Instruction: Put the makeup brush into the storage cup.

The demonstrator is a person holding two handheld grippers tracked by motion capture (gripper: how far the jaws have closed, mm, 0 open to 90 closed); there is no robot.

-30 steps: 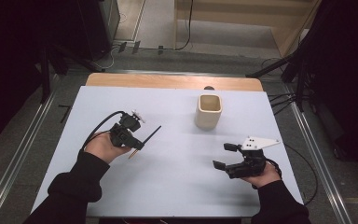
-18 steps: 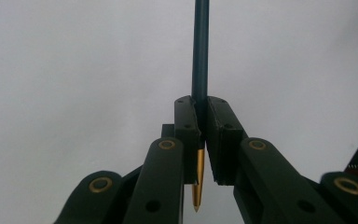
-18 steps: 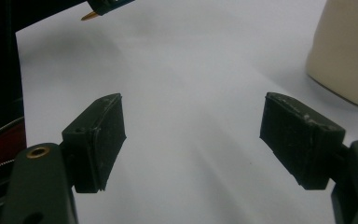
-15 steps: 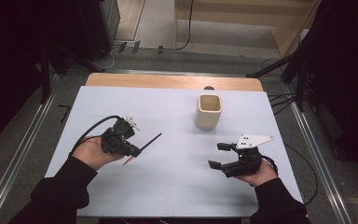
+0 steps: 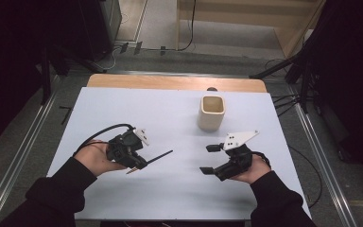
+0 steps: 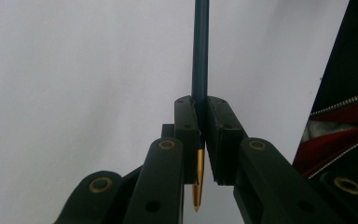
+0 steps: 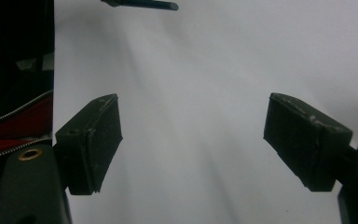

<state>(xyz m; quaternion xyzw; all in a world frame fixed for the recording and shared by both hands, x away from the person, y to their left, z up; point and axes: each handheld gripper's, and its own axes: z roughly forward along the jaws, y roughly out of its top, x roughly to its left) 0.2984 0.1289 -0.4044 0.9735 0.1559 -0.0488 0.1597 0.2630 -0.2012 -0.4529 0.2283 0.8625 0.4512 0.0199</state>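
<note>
Left hand (image 5: 97,158): came in from the table's near edge in a dark sleeve, wrapped around the left gripper (image 5: 139,163) and holding it low over the white table (image 5: 170,123).
Left gripper: jaws pinched tight on a dark pencil (image 6: 200,70); the shaft ran forward past the jaw tips, and the gold point (image 6: 196,198) stuck out behind the pads.
Cream cup (image 5: 212,112): stood upright, beyond both grippers and nearer the right one, well apart from each.
Right gripper (image 5: 210,159): jaws spread wide with bare table between them, gripping nothing, grey plate on top.
Right hand (image 5: 253,170): cradled the gripper from below, jaws aimed toward the left hand.
</note>
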